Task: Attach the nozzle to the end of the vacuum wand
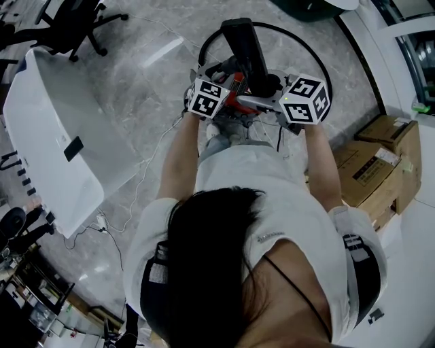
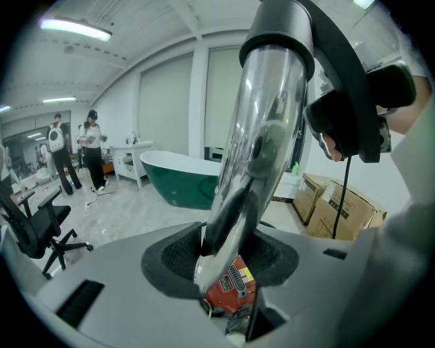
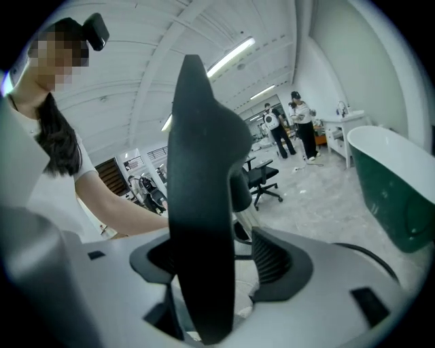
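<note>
Two grippers: both are held close in front of the person's chest, marker cubes side by side, with the vacuum between them.
Left gripper [image 2: 230,253]: clamped low on the vacuum, its dark pads closed round the foot of the clear tube, just above a red body [image 2: 230,289].
Vacuum wand [image 2: 262,149]: the clear tube, which I take for the wand. It rises out of the left jaws, tilting up and away to a black collar [image 2: 279,30].
Right gripper [image 3: 214,255]: jaws spread. The ribbed pad [image 3: 272,258] on that view's right stands clear of the black piece, so nothing is pinched.
Nozzle [image 3: 200,204]: the flat black piece, seen edge-on, standing upright between the right jaws and closer to the other pad. Whether it touches that pad I cannot tell.
Key relation: the nozzle lies inside the right gripper's reach and the wand in the left one's hold. Their long axes both run away from the person, as the black length [image 1: 246,47] shows from above. The right hand is nearer the nozzle, so any push would likely go along that axis while the left braces.
Seating: whether the nozzle is fully home cannot be made out.
Floor [image 1: 149,61]: grey stone, with a white bathtub [image 1: 47,136] to the left and cardboard boxes [image 1: 370,170] to the right.
Far: an office chair [image 1: 75,20], and people [image 2: 92,146] standing well off.
</note>
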Demonstrator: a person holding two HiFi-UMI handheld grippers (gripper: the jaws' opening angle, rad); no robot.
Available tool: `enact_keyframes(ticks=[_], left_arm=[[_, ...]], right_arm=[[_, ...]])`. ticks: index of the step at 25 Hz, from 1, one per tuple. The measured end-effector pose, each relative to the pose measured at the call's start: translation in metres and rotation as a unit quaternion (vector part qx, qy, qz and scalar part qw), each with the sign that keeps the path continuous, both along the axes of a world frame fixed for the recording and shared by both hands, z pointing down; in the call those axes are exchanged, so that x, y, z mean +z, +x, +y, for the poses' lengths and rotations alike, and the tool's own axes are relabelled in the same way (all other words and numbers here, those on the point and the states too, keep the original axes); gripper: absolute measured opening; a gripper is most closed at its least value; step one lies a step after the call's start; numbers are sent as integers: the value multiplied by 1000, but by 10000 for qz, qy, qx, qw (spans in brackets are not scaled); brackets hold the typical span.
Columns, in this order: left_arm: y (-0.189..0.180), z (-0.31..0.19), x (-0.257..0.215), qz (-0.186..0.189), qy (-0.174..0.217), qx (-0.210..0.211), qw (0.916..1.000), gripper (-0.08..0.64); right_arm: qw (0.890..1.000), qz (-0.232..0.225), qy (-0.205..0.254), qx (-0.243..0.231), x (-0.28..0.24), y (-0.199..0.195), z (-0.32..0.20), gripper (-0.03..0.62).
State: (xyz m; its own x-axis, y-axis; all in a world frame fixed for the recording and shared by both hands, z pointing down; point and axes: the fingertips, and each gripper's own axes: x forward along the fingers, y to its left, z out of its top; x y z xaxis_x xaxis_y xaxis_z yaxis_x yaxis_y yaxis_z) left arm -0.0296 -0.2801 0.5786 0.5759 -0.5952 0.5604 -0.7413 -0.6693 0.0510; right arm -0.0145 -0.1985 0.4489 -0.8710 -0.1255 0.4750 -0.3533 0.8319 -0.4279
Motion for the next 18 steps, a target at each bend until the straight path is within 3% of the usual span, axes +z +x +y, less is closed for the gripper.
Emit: enact_keyframes(ticks=[7,18], left_arm=[[-3,1,0,21,27,-79,10000,163],[1,2,-1,209,-57,-181,9996,164]], right_arm=[[9952,-814,-75,536,-17,10,-5,318],[9865,-1222,132,1079,-27,27,-13,336]])
